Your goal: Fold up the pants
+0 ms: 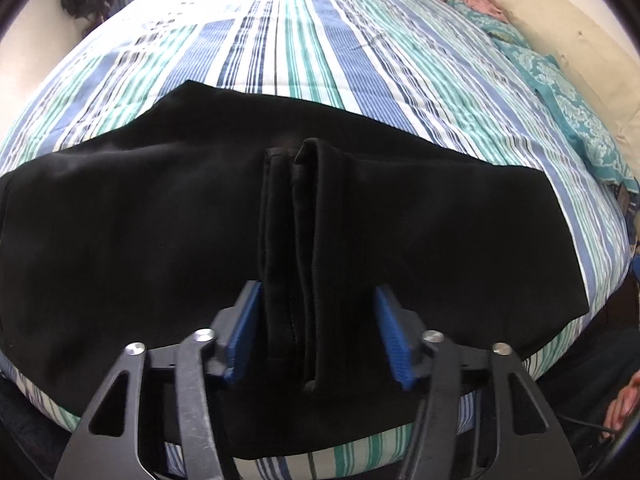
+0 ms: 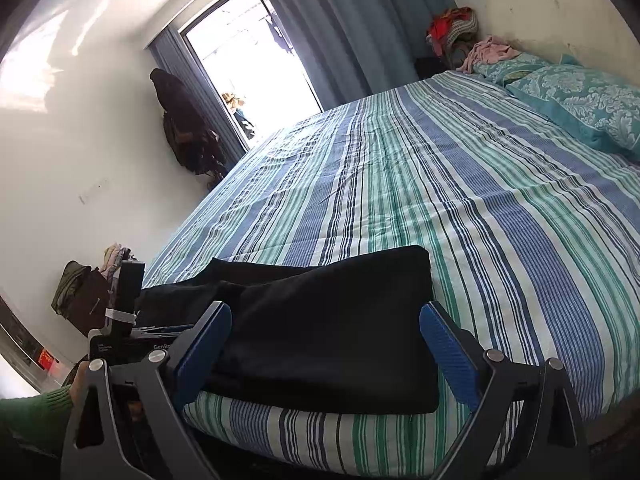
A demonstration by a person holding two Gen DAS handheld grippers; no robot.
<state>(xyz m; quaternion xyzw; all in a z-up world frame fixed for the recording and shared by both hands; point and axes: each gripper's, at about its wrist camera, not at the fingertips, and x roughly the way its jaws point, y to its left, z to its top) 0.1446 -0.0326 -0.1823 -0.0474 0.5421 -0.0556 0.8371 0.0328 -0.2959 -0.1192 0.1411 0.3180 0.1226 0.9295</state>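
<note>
Black pants (image 1: 140,232) lie folded flat across the near edge of a striped bed (image 1: 304,48). My left gripper (image 1: 316,300) is open, its blue pads (image 1: 244,332) apart on either side of a raised bunch of hem layers (image 1: 292,240) that stands between them; the left pad touches the cloth, the right pad stands clear. My right gripper (image 2: 326,328) is open and empty, hovering over the right end of the folded pants (image 2: 328,320). The left gripper's body (image 2: 124,320) shows at the left of the right wrist view, held by a hand in a green sleeve.
Teal patterned pillows (image 2: 580,100) and pink cloth (image 2: 490,50) lie at the bed's far right by the wall. A dark garment (image 2: 184,128) hangs on the left wall beside a bright window (image 2: 248,60). A clothes pile (image 2: 84,292) sits left of the bed.
</note>
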